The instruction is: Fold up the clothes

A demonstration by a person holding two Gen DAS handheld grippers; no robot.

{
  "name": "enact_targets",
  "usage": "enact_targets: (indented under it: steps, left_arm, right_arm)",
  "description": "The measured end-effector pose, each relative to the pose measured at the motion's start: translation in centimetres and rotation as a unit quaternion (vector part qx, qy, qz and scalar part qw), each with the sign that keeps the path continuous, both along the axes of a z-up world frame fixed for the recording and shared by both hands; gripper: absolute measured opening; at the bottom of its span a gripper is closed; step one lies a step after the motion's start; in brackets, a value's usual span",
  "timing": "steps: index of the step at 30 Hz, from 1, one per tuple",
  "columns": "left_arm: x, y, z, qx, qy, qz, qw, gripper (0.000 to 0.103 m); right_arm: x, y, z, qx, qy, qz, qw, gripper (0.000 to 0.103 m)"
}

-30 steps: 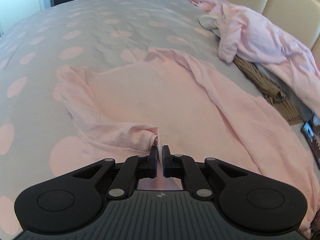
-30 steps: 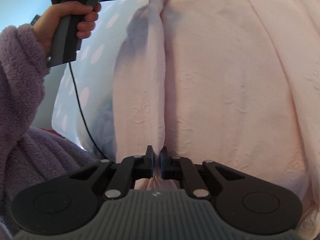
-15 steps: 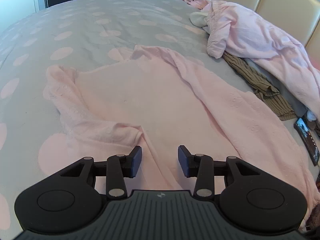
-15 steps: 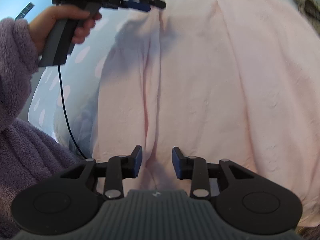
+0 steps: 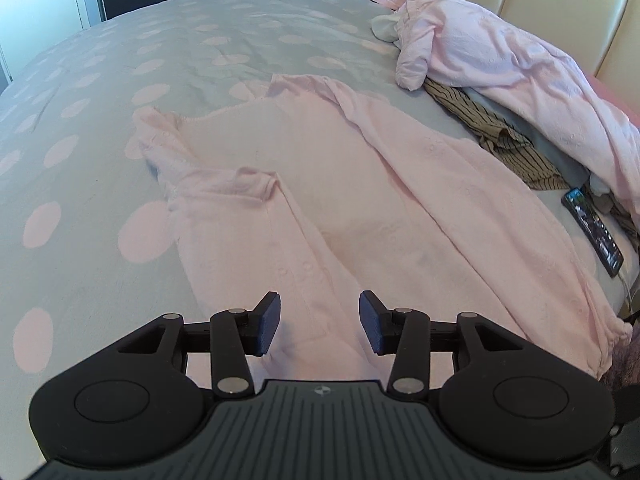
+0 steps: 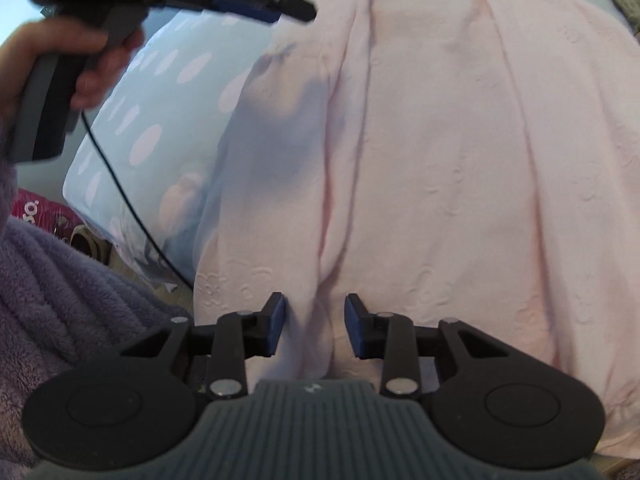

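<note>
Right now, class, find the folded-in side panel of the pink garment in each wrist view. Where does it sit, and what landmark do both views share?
Left wrist view: the folded panel runs along the pink garment's left side, from the open left gripper up to a bunched sleeve.
Right wrist view: the panel lies left of centre, above the open right gripper.
Shared landmark: the polka-dot bedspread.

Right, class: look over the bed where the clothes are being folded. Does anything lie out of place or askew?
Yes. A phone lies at the bed's edge beside the unfolded clothes pile, its screen lit, an odd thing among laundry. The pink garment being folded is askew too: its sleeve on the left is bunched and its fold runs crooked.
</note>
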State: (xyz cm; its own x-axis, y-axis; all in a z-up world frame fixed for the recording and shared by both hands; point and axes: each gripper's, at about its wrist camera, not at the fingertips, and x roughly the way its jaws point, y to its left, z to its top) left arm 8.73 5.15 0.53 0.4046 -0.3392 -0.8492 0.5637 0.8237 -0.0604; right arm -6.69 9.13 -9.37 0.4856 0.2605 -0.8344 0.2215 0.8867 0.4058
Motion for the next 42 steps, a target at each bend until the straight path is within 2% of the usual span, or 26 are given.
enact_targets:
  steps: [4,9,15,19,23,25,26,27,34,36,37,39,42]
  left_arm:
    - [-1.7,-0.7,0.2,0.0,0.0,-0.001,1.0,0.041]
    - [-3.6,-3.0,0.7,-0.005,-0.011,-0.017,0.9998,0.041]
    - [-4.8,-6.4,0.6,-0.017,-0.003,-0.036,0.9992,0.042]
    - [-5.0,-8.0,0.3,-0.022,0.005,-0.048,0.9986,0.043]
    - [-4.9,-8.9,-0.1,-0.023,0.011,-0.051,0.9984,0.043]
    - [-4.8,-9.4,-0.3,-0.026,0.016,-0.052,0.9982,0.043]
    - [-4.8,-9.6,-0.4,-0.026,0.018,-0.054,0.998,0.043]
    - [-4.7,-9.8,-0.5,-0.026,0.019,-0.057,0.9979,0.043]
    - [-4.1,-11.1,-1.0,-0.031,0.028,-0.058,0.9974,0.044]
    - [-3.8,-11.6,-1.3,-0.03,0.033,-0.058,0.9973,0.044]
    - [-3.6,-11.9,-1.5,-0.031,0.038,-0.058,0.9971,0.044]
    - [-3.2,-12.4,-1.8,-0.037,0.047,-0.056,0.9966,0.044]
    - [-2.4,-13.4,-1.8,-0.047,0.057,-0.056,0.9957,0.044]
  right_arm:
    - [-0.3,-2.7,1.9,-0.024,-0.009,0.012,1.0,0.038]
    - [-0.8,-6.7,3.5,-0.082,-0.012,0.025,0.996,0.038]
    - [-2.8,-12.0,4.3,-0.138,-0.005,-0.03,0.99,0.038]
    - [-4.1,-15.2,3.8,-0.152,0.005,-0.081,0.985,0.038]
    - [-5.6,-18.0,1.8,-0.121,0.02,-0.119,0.985,0.039]
    - [-6.5,-19.0,0.7,-0.095,0.027,-0.131,0.986,0.05]
    - [-6.6,-19.1,0.1,-0.082,0.027,-0.134,0.987,0.059]
    - [-6.7,-19.2,-0.4,-0.071,0.028,-0.138,0.987,0.061]
    - [-6.0,-18.5,-2.2,-0.051,0.05,-0.143,0.987,0.063]
    - [-5.0,-17.1,-2.3,-0.08,0.055,-0.124,0.988,0.053]
    - [-4.3,-16.3,-2.5,-0.095,0.056,-0.11,0.988,0.039]
    - [-3.3,-15.0,-2.6,-0.116,0.063,-0.09,0.987,0.02]
    - [-1.9,-12.8,-2.4,-0.175,0.076,-0.036,0.981,0.01]
